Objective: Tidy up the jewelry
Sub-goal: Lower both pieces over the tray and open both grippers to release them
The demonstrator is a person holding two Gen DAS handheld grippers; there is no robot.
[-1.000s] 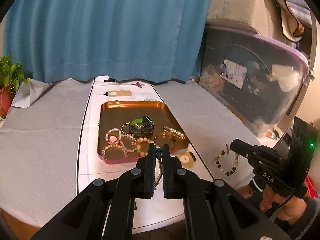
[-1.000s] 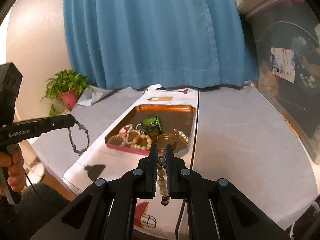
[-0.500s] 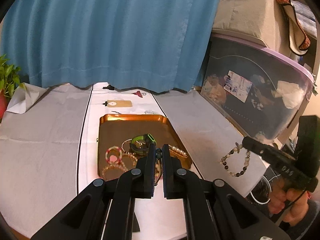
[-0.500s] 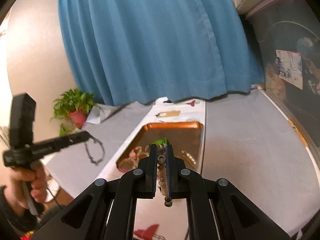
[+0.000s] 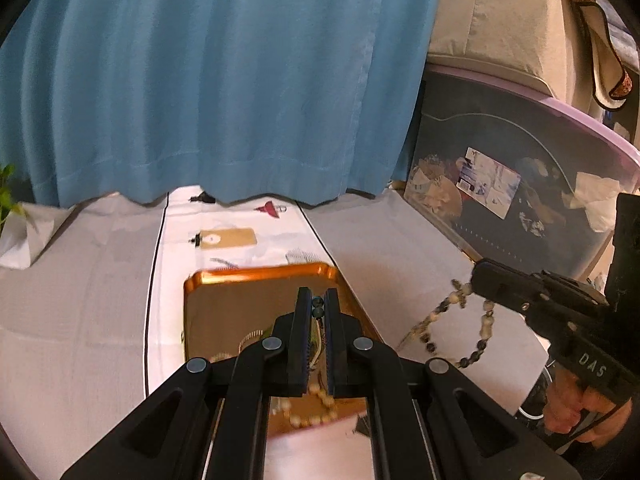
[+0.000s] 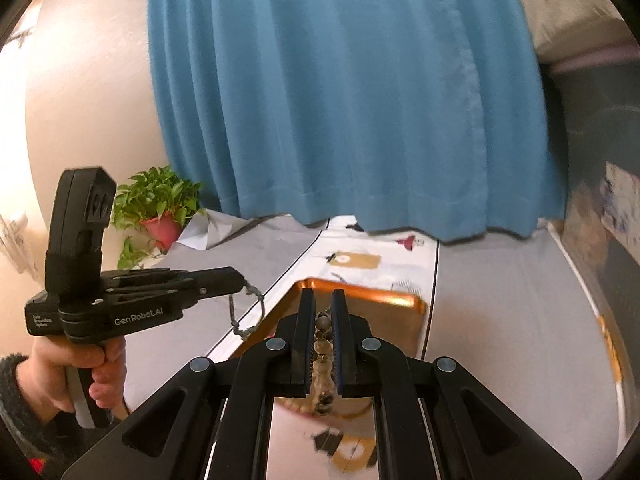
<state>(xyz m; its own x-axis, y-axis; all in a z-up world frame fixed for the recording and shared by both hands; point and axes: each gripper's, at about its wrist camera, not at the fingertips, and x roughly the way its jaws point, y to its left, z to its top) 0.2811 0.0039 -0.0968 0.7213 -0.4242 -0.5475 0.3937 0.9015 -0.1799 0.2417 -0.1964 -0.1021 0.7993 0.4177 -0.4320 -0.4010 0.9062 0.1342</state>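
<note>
"GenRobot.AI" on left claw (image 6: 236, 282) body, "DAS" on right claw (image 5: 476, 280) body

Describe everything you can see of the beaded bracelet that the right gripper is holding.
The beaded bracelet is a loop of round beads, pale cream alternating with dark mottled ones, stone-like, on a thin string. It hangs free in the air below the right gripper, whose fingers are shut on a short run of its beads. The loop dangles beside the orange tray, above the grey cloth, touching neither. Motion blurs part of it.
</note>
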